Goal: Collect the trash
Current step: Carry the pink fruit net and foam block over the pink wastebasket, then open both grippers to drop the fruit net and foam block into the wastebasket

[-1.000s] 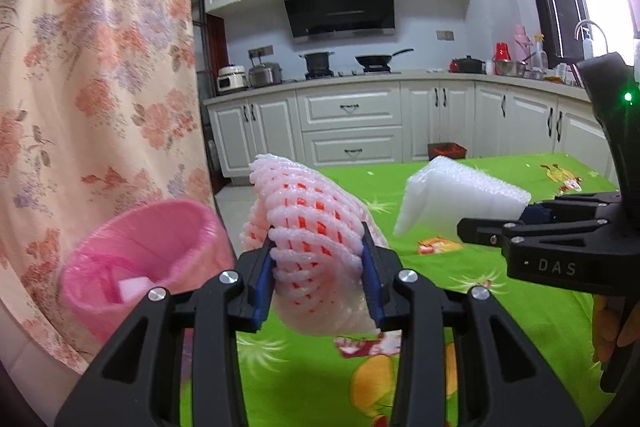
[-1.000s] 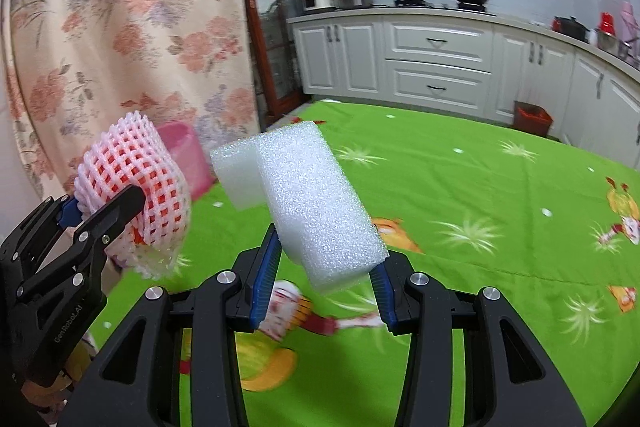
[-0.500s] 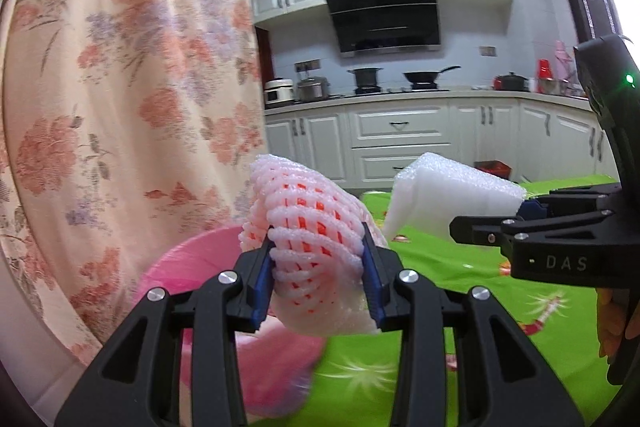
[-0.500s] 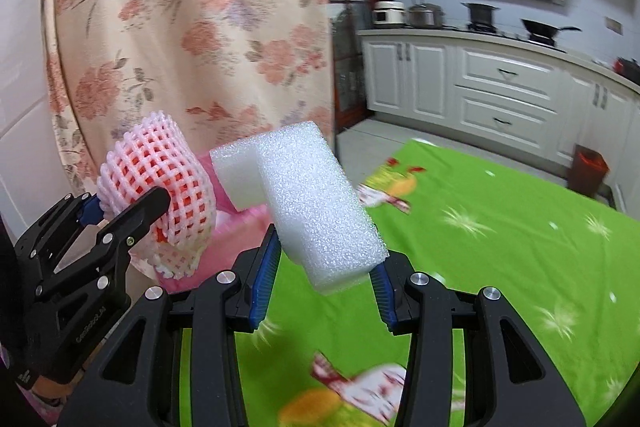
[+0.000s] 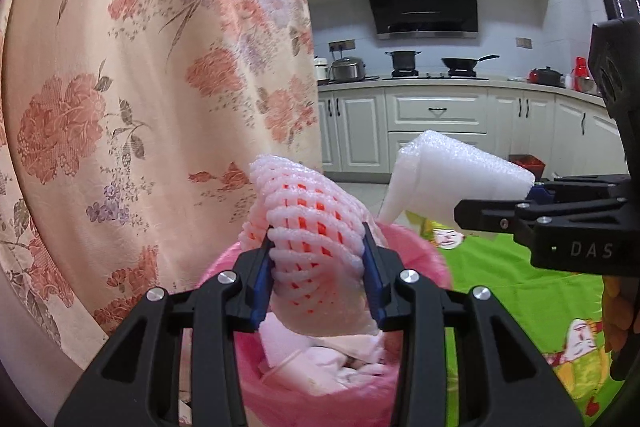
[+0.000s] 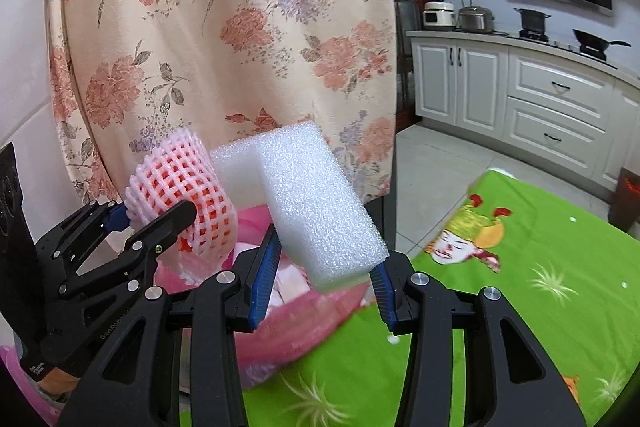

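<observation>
Holding the pink foam net (image 5: 316, 247) clamped in my left gripper (image 5: 318, 281) and the white foam block (image 6: 316, 211) pinched in my right gripper (image 6: 324, 273), both just above the pink bin (image 5: 424, 259) ahead of my fingers.

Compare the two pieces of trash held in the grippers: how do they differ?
The foam net is pink, open mesh, curled and squashed; the foam block is white, solid and L-shaped. The left gripper holds the net, the right gripper the block. Both are clamped above the pink bin.
</observation>
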`<action>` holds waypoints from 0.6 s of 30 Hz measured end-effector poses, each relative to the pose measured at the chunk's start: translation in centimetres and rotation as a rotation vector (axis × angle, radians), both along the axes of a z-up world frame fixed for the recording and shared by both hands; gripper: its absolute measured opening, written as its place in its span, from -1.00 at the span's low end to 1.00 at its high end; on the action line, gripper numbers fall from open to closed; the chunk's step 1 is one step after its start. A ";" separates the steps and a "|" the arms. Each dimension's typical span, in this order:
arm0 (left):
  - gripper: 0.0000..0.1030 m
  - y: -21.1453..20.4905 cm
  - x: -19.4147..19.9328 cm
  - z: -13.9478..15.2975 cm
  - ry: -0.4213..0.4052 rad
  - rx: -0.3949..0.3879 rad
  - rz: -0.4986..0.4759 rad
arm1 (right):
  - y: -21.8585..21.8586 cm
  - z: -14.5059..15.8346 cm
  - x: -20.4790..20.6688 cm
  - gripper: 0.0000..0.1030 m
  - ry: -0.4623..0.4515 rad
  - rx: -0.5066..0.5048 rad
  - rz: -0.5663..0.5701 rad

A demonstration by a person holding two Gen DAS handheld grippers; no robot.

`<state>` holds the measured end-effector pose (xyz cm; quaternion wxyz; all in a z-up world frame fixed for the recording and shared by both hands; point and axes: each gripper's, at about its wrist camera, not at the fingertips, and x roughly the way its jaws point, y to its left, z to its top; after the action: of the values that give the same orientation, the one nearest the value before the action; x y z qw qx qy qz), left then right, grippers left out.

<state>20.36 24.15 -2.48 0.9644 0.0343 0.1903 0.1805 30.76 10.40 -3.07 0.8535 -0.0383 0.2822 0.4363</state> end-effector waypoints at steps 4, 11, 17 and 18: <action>-0.26 1.9 0.6 -0.8 0.013 -0.038 0.028 | 2.0 -0.8 0.9 -0.18 0.008 -0.016 0.032; -0.25 4.7 1.5 -2.6 0.044 -0.098 0.050 | 4.6 -2.3 2.3 -0.17 0.041 -0.034 0.058; -0.20 5.5 1.9 -3.6 0.064 -0.102 0.059 | 5.8 -3.5 2.9 -0.15 0.061 -0.046 0.069; -0.17 5.5 2.0 -3.8 0.067 -0.101 0.064 | 6.0 -3.6 2.9 -0.15 0.061 -0.049 0.070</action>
<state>22.33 29.68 -6.27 0.9517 -0.0145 0.2324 0.2000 33.71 16.40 -6.69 0.8275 -0.0559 0.3171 0.4600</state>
